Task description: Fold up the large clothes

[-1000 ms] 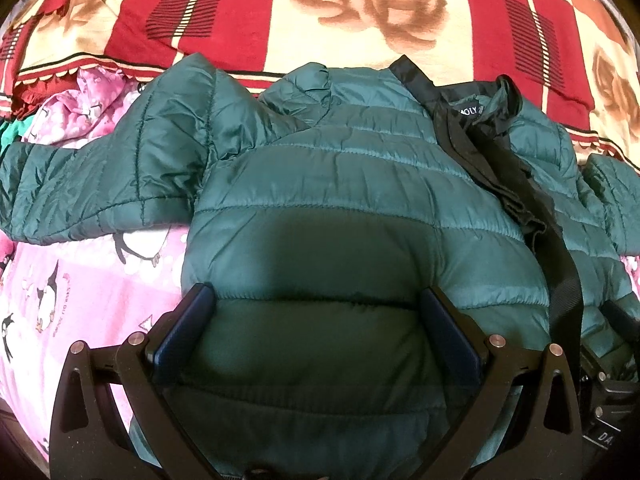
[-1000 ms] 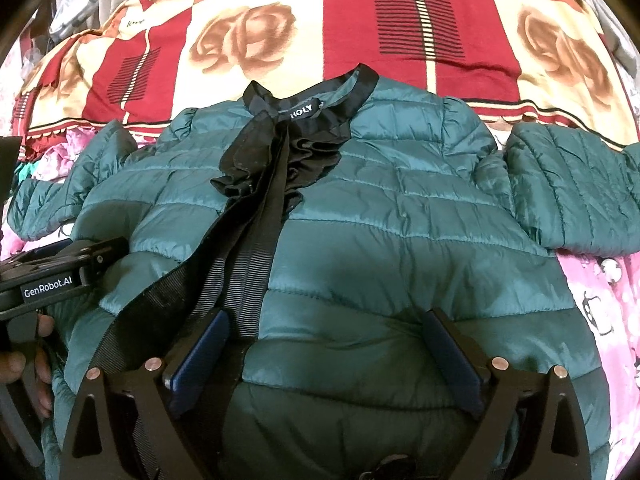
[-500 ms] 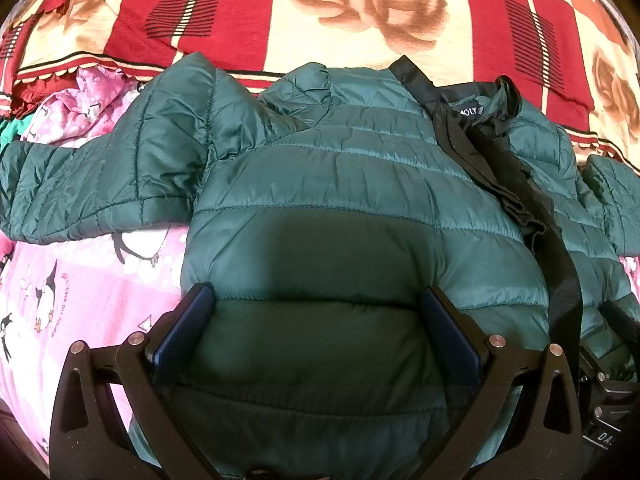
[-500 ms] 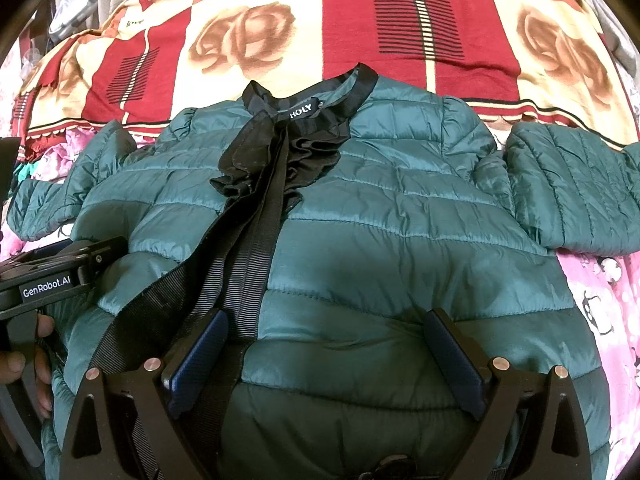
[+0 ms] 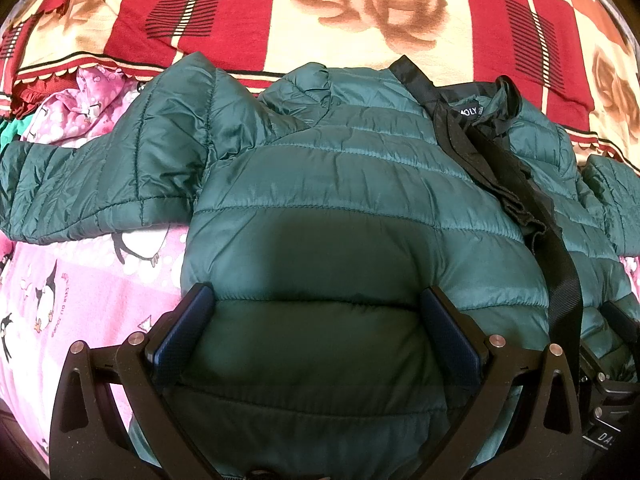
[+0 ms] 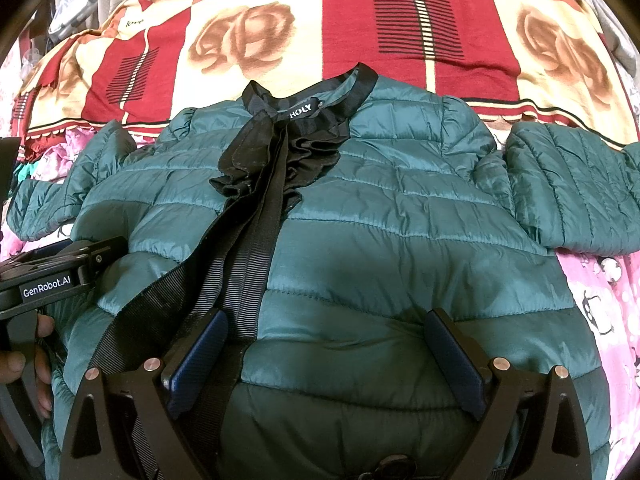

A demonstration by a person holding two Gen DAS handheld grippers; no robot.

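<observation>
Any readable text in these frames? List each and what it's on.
"HOLY" – neck label of the jacket; cut to "OLY" in the left view.
"GenRobot.AI" – left tool body.
"love" – blanket, in script.
"DA" – cut-off plate on the right tool.
Print on the pink sheet: too blurred to read.

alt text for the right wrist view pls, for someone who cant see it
A green quilted puffer jacket lies spread front-up on a bed, black ribbon tie trailing from its collar. The right tongs stand open over its lower part. A red and cream rose-patterned blanket lies beyond, and the left tongs' body, held in a hand, shows at the left edge.
</observation>
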